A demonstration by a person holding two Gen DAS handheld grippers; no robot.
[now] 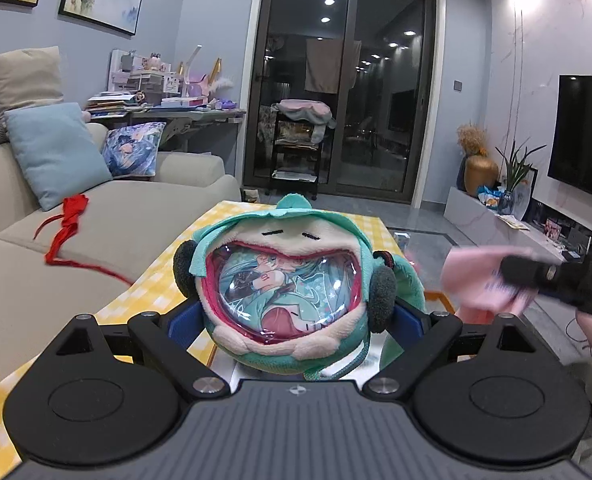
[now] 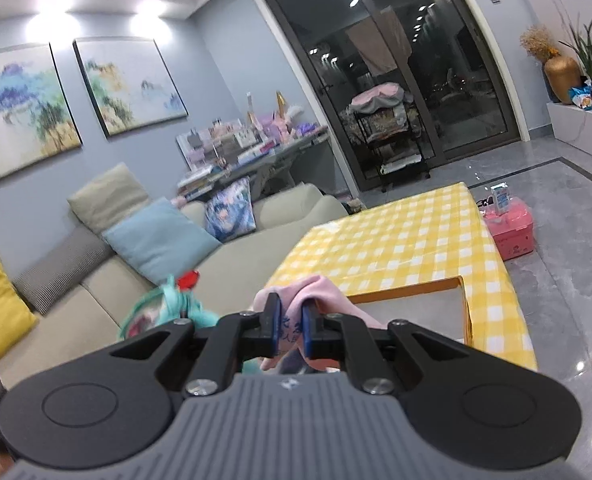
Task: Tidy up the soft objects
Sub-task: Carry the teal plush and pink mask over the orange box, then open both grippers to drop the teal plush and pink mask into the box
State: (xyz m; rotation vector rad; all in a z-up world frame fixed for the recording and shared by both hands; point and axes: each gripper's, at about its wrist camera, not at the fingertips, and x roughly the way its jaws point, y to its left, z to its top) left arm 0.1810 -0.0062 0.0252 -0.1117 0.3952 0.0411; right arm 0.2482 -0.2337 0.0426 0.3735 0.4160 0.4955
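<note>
My left gripper (image 1: 291, 320) is shut on a teal plush toy (image 1: 287, 288) with a wide mouth window showing an anime picture, and holds it above the yellow checked table (image 1: 163, 268). My right gripper (image 2: 289, 320) is shut on a pink cloth (image 2: 320, 292) with blue print, and holds it above an open cardboard box (image 2: 416, 312) on the table (image 2: 408, 236). In the left wrist view the pink cloth (image 1: 484, 276) and right gripper show at the right. In the right wrist view the plush toy (image 2: 167, 308) shows at the lower left.
A beige sofa (image 1: 75, 264) with cushions lies to the left, with a red ribbon (image 1: 65, 224) on it. A pink storage box (image 2: 510, 232) stands on the floor beyond the table. A TV and cabinet (image 1: 496, 224) are at the right.
</note>
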